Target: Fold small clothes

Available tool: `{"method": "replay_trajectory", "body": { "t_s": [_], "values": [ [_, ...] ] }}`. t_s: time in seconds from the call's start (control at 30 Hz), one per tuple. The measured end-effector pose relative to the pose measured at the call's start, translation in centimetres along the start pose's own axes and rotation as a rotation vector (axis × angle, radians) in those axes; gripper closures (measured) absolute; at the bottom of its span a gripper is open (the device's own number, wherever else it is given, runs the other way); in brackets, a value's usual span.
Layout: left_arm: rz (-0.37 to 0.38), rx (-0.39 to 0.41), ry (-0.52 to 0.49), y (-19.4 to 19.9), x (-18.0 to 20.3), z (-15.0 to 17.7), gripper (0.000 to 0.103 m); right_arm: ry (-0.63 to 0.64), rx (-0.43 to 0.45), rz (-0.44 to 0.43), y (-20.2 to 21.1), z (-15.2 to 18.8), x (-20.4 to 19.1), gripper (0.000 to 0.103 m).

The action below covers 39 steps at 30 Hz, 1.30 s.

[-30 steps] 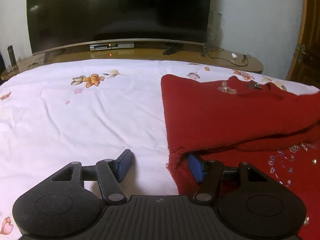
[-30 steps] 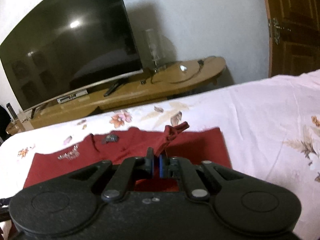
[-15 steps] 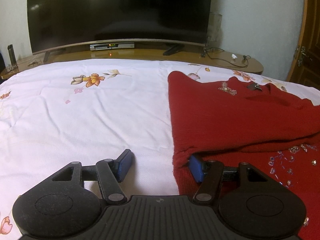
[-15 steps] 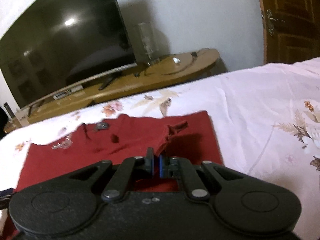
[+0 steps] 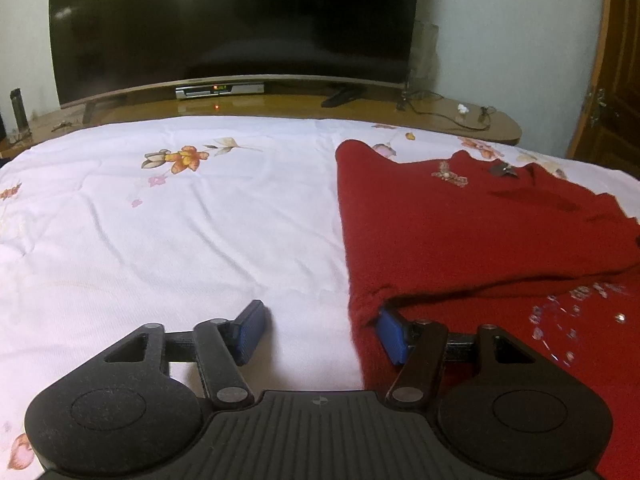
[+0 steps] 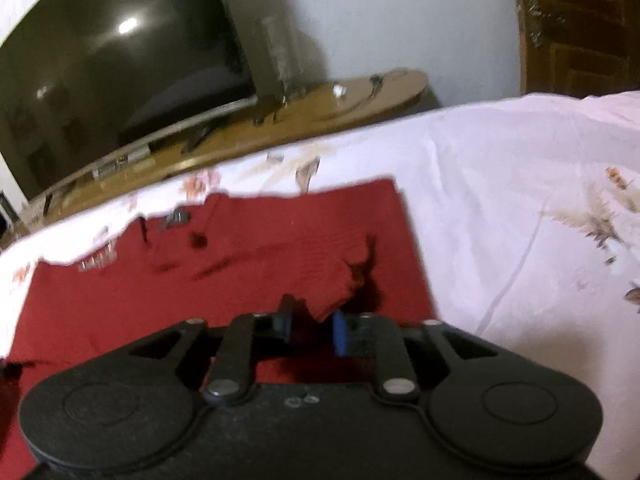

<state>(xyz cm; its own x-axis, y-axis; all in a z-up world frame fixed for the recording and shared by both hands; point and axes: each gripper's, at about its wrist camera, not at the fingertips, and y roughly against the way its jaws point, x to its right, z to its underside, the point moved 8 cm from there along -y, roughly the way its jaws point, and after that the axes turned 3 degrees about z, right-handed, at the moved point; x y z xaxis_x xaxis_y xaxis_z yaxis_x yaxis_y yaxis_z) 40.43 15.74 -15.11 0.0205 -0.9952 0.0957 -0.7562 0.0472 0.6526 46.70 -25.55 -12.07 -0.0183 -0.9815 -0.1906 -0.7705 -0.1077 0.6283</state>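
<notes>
Red garment (image 5: 480, 232) spread on the floral bed sheet (image 5: 180, 232), folded layer over lower layer, filling the 1 to 4 o'clock part of the left wrist view. Left gripper (image 5: 320, 330) spread wide, holding nothing; its right pad tucked under the folded edge at 5 o'clock, the other pad on bare sheet. Right gripper (image 6: 312, 326) parted a little, a flap of the cloth's edge lying between the pads, apparently not pinched.

Likely risks: flap slipping out and dropping crooked, since nothing clamps it; folded edge dragged askew if the left pad pulls back while caught under the knit; sequins snagging on a pad.

Left wrist view alone showing the beaded patch (image 5: 572, 312) at 3 o'clock and the set-top box (image 5: 220, 90) under the TV (image 5: 232, 24). Right wrist view, blurred, alone showing the garment's far right corner and bare sheet beyond at 3 o'clock
</notes>
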Motion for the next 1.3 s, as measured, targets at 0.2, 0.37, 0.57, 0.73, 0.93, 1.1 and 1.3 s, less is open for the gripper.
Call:
{"method": "replay_trajectory", "body": {
  "t_s": [0.2, 0.37, 0.57, 0.73, 0.93, 1.1, 1.3],
  "values": [
    [0.099, 0.211, 0.065, 3.9, -0.5, -3.6, 0.042, 0.013, 0.096, -0.014, 2.2, -2.1, 1.1, 0.081],
    [0.222, 0.215, -0.017, -0.7, 4.9, -8.8, 0.042, 0.045, 0.073, -0.034, 0.2, -2.5, -0.4, 0.081],
    [0.130, 0.138, -0.013, -6.7, 5.6, -9.3, 0.042, 0.104, 0.064, -0.041, -2.1, -2.6, -2.4, 0.081],
    [0.088, 0.059, 0.054, -10.0, 3.4, -7.7, 0.040, 0.132, 0.029, -0.023, -4.5, -2.4, -1.5, 0.087],
    [0.073, 0.034, 0.034, -11.2, 4.0, -7.3, 0.026, 0.161, 0.060, -0.025, -5.4, -1.5, -1.1, 0.087],
    [0.086, 0.030, 0.052, -11.1, 3.6, -7.5, 0.026, 0.161, 0.064, -0.028, -5.8, -1.7, -1.0, 0.087],
    [0.188, 0.239, 0.044, -6.0, 5.2, -10.8, 0.025, 0.162, 0.084, -0.033, -3.1, -2.2, -0.6, 0.084]
  ]
}}
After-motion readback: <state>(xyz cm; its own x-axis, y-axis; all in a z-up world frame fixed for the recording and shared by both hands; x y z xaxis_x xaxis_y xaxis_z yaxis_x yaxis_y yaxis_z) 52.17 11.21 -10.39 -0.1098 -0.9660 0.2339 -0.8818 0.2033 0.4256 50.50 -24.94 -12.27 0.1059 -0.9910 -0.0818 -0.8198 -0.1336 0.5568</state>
